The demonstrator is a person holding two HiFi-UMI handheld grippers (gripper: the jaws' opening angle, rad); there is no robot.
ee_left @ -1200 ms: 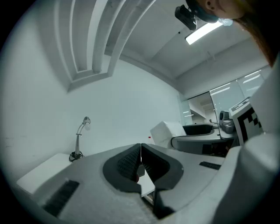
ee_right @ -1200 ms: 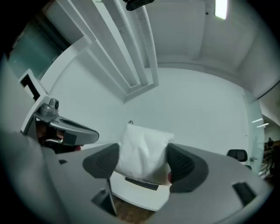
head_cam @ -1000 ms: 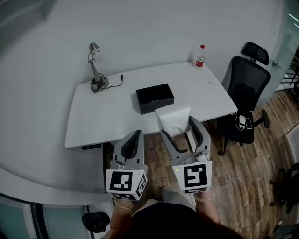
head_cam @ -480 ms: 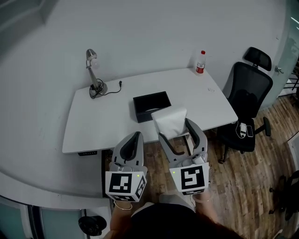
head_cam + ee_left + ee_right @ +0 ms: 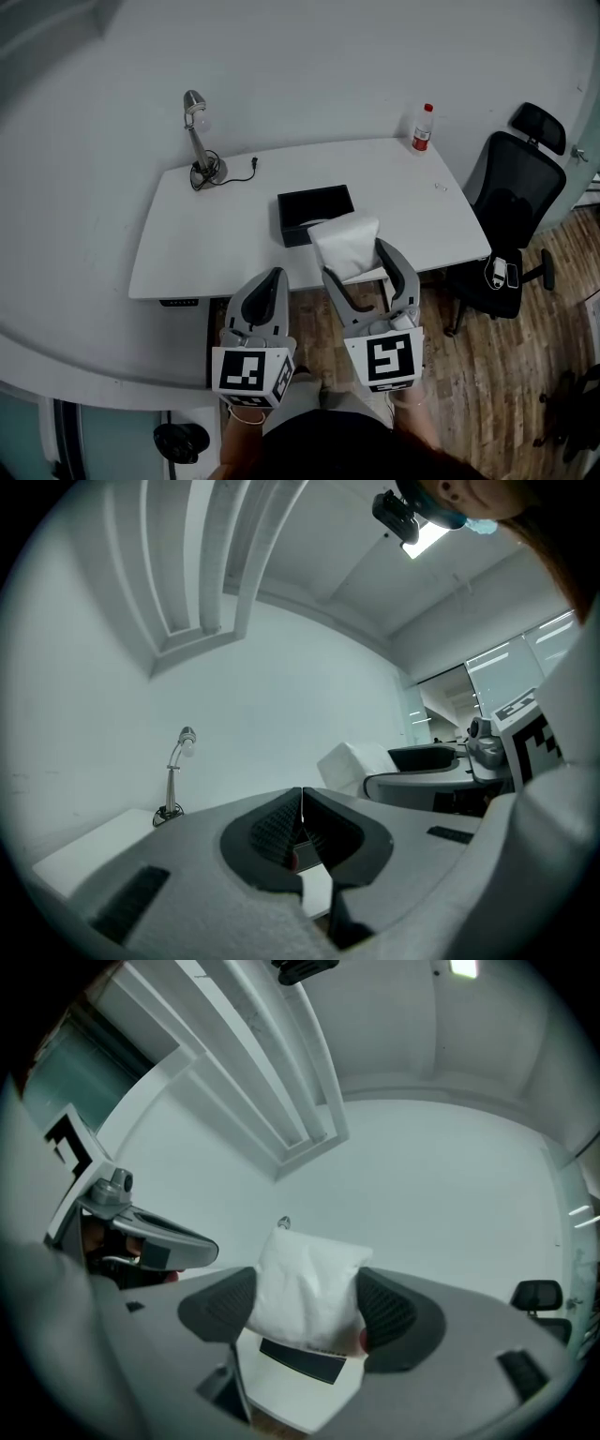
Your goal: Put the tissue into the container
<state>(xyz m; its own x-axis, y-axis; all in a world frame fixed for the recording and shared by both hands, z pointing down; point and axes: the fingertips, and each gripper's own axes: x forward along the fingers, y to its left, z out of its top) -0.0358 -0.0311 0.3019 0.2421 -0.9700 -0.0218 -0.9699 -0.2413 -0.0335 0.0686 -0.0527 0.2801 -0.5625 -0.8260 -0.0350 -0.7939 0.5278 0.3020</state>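
Counter: white, carrying lamp, bottle and container.
Chair: black, at the counter's right end.
Container: black, open-topped, mid-counter.
Right gripper: spread, pinching the tissue by the container's near edge.
Left gripper: pressed together, empty.

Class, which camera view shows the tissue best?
The right gripper view: the tissue sits central, clamped in the right gripper. The head view shows its top near the container; the left gripper view, a small side glimpse.
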